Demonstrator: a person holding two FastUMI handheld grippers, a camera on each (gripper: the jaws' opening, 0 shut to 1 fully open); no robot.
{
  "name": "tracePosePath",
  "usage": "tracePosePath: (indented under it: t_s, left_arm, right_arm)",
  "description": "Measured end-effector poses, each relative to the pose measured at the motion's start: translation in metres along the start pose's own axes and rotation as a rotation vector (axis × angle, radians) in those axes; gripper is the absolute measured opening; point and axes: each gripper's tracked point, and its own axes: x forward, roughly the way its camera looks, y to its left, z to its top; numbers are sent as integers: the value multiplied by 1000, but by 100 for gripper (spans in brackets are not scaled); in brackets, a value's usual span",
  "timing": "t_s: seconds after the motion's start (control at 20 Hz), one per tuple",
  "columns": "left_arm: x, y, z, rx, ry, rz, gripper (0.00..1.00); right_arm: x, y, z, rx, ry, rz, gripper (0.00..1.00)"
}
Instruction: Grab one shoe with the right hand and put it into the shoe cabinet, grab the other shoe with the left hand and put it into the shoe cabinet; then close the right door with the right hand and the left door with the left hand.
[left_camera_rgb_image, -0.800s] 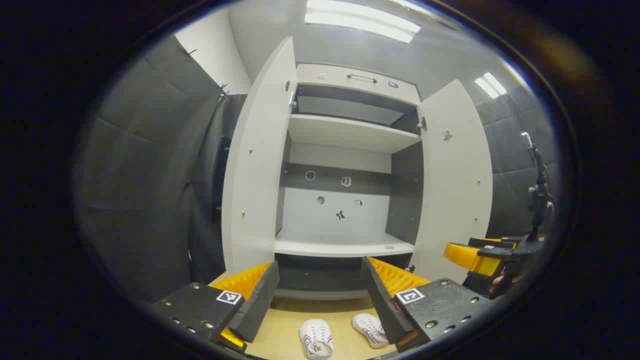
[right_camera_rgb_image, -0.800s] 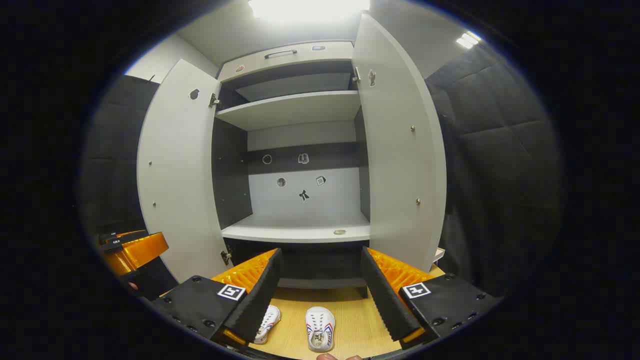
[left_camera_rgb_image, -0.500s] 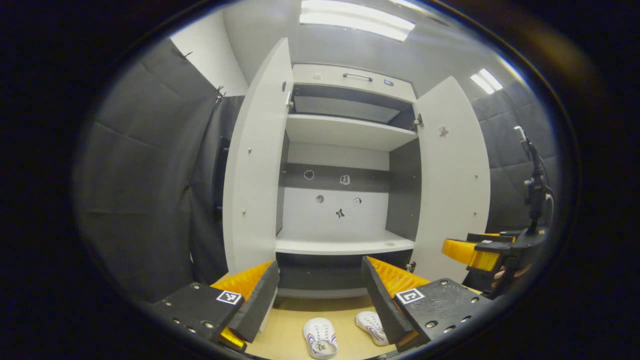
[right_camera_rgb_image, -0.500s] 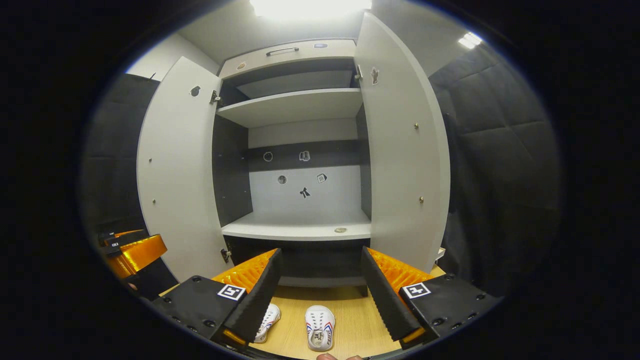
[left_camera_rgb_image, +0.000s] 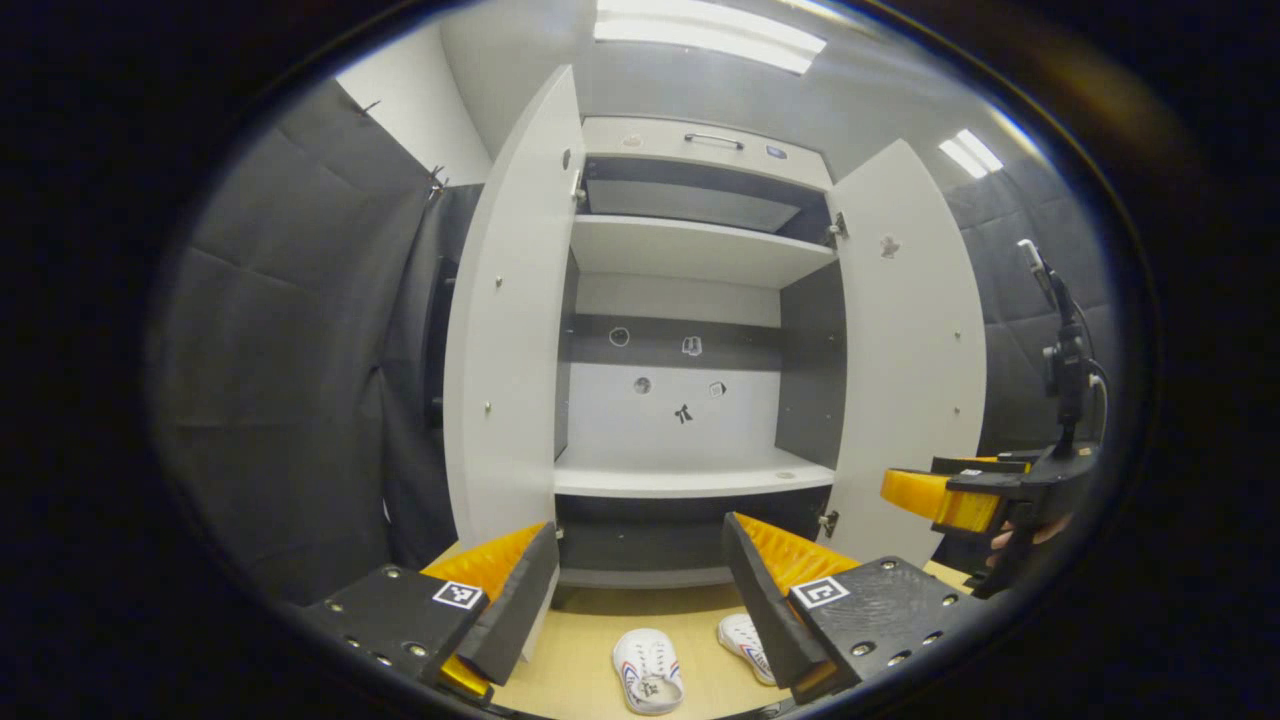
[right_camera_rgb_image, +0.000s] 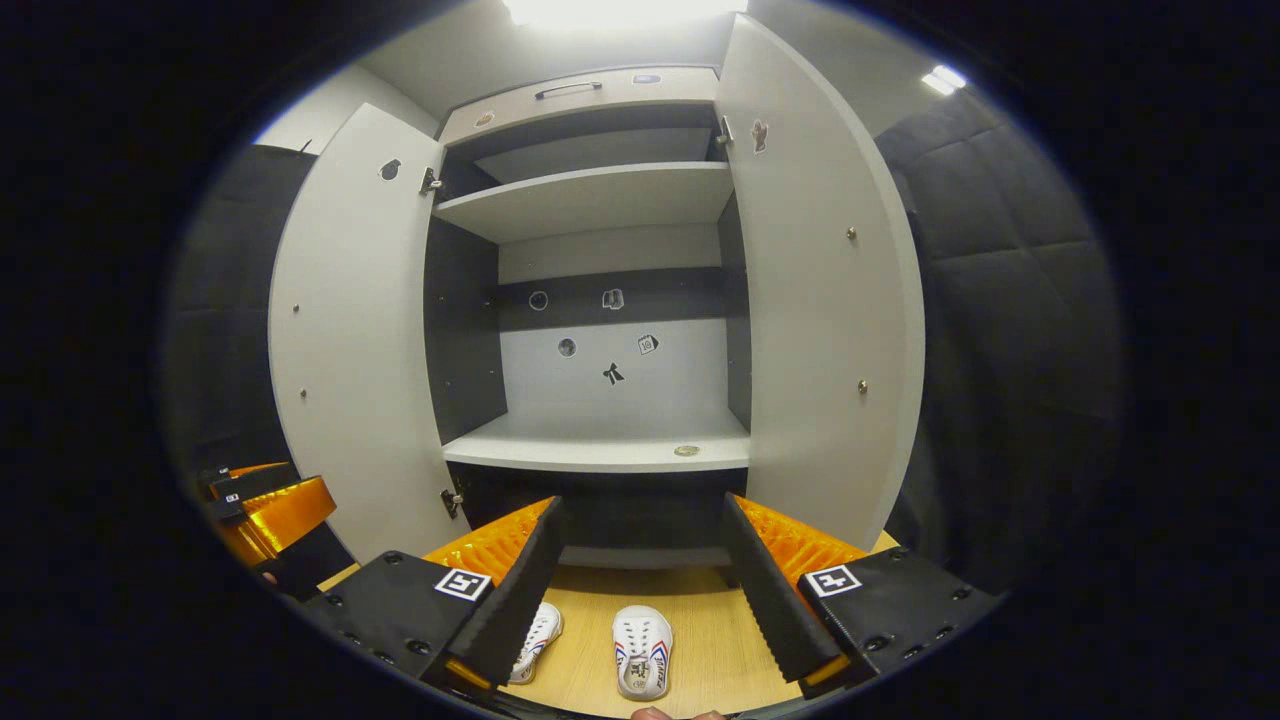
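Two white shoes with red and blue stripes lie on the wooden floor in front of the open shoe cabinet (left_camera_rgb_image: 690, 482). In the left gripper view the left shoe (left_camera_rgb_image: 648, 682) sits low between the fingers of my left gripper (left_camera_rgb_image: 640, 545), which is open and empty. The right shoe (left_camera_rgb_image: 745, 645) is partly behind its right finger. In the right gripper view my right gripper (right_camera_rgb_image: 640, 525) is open above the right shoe (right_camera_rgb_image: 642, 650), with the left shoe (right_camera_rgb_image: 540, 640) half hidden by its left finger. The left door (left_camera_rgb_image: 510, 330) and right door (right_camera_rgb_image: 820, 300) both stand wide open.
The cabinet's lower shelf (right_camera_rgb_image: 600, 452) carries a small round disc (right_camera_rgb_image: 686, 451); an upper shelf (right_camera_rgb_image: 590, 195) sits above it. The right gripper (left_camera_rgb_image: 960, 495) shows at the right of the left gripper view, beside a dark stand (left_camera_rgb_image: 1065, 360). Padded dark walls flank the cabinet.
Both views have crept a little closer to the cabinet, which looks slightly larger. The shoes have not moved on the floor, and both grippers stay open.
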Motion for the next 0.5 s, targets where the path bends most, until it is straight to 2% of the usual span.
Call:
tracePosePath:
  t_s: [0.5]
  left_arm:
    - [-9, 11, -21, -33, 39, 27, 95]
  right_arm:
    - [28, 5, -33, -56, 129, 60, 98]
